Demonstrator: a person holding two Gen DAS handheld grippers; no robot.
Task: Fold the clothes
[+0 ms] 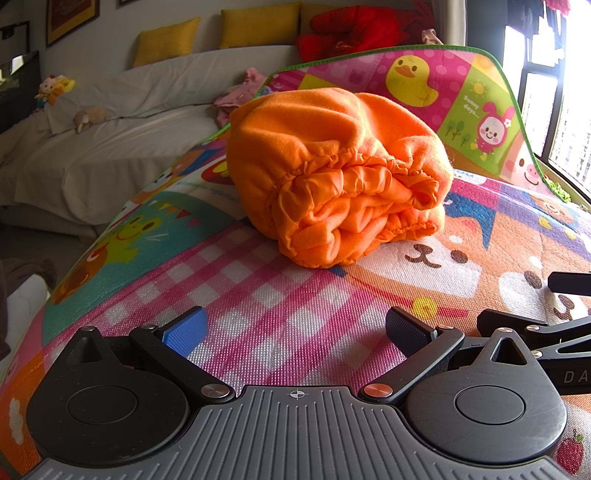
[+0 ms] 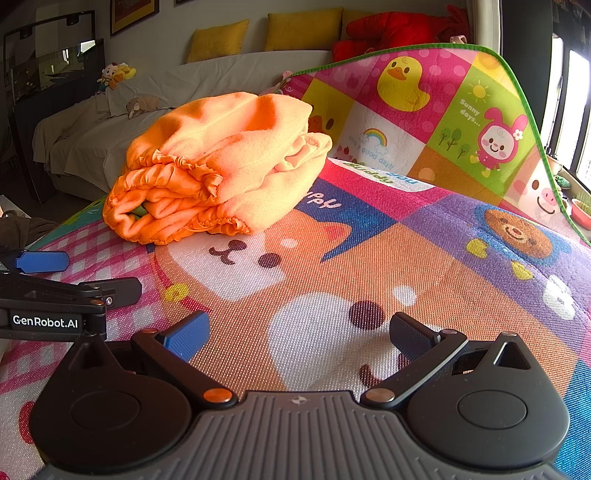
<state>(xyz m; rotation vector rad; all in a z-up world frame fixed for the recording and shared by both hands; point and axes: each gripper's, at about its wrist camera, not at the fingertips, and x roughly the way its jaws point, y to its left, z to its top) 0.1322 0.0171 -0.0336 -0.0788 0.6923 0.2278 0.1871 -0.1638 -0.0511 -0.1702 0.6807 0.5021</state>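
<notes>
Both claws, left claw (image 1: 295, 332) and right claw (image 2: 299, 336), gape empty before the folded, ruffle-edged orange garment (image 1: 332, 173).

I am working in a home, a living room by the look of it. A long sofa (image 1: 122, 122) draped in a pale sheet runs along the far wall, with yellow cushions (image 1: 168, 40) on its back and a big red plush toy (image 1: 354, 29) at its end. Small stuffed toys (image 1: 53, 88) sit on the sofa. Framed pictures (image 1: 70, 16) hang above. The surface before me is a children's play mat (image 2: 424, 258) printed with cartoon animals, its far edge curled up beside a bright window (image 1: 554, 110).
</notes>
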